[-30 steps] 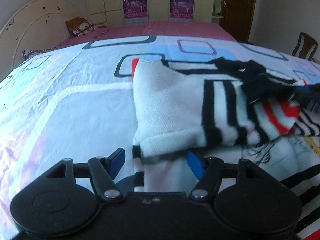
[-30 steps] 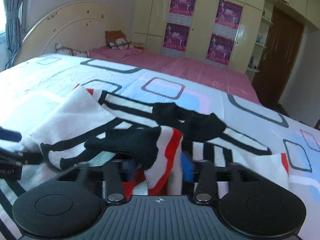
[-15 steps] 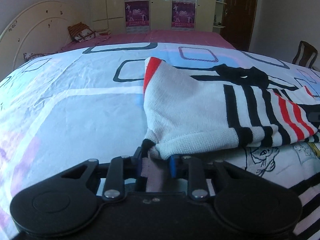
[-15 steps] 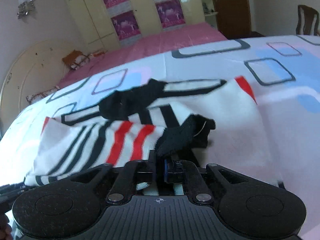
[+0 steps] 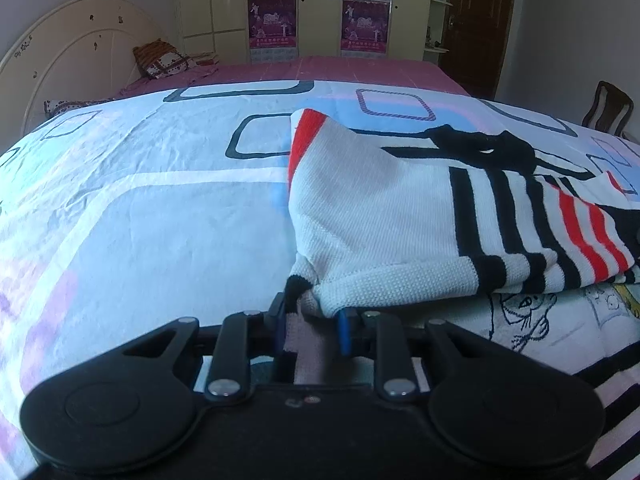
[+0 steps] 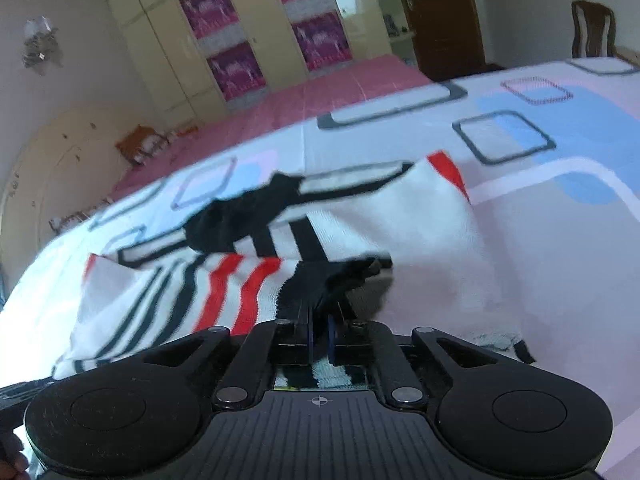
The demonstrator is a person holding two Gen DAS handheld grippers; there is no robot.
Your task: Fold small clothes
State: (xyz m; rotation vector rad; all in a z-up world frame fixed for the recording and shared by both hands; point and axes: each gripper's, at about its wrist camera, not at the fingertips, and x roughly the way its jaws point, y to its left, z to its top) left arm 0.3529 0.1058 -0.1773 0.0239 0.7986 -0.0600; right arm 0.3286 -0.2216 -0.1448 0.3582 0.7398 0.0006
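A small white knit sweater (image 5: 384,216) with black and red stripes lies on the patterned bedsheet (image 5: 160,208). Its sleeve is folded over the body, which carries a cartoon print (image 5: 524,312). My left gripper (image 5: 312,320) is shut on the sweater's white ribbed hem corner at the near left. In the right wrist view the same sweater (image 6: 420,208) spreads ahead. My right gripper (image 6: 319,332) is shut on the black sleeve cuff (image 6: 340,276), and the view is tilted. The black collar (image 6: 248,216) lies further back.
The bed extends far back under a pink cover (image 5: 320,70), with a pillow (image 5: 164,62) by the cream headboard (image 5: 80,52). Wardrobe doors with purple posters (image 5: 272,20) and a brown door (image 5: 476,20) line the far wall. A wooden chair (image 5: 608,108) stands at right.
My left gripper closed on the sweater's hem corner. My right gripper, pinching the black cuff, moved sideways and rolled, drawing the striped sleeve across the sweater's body.
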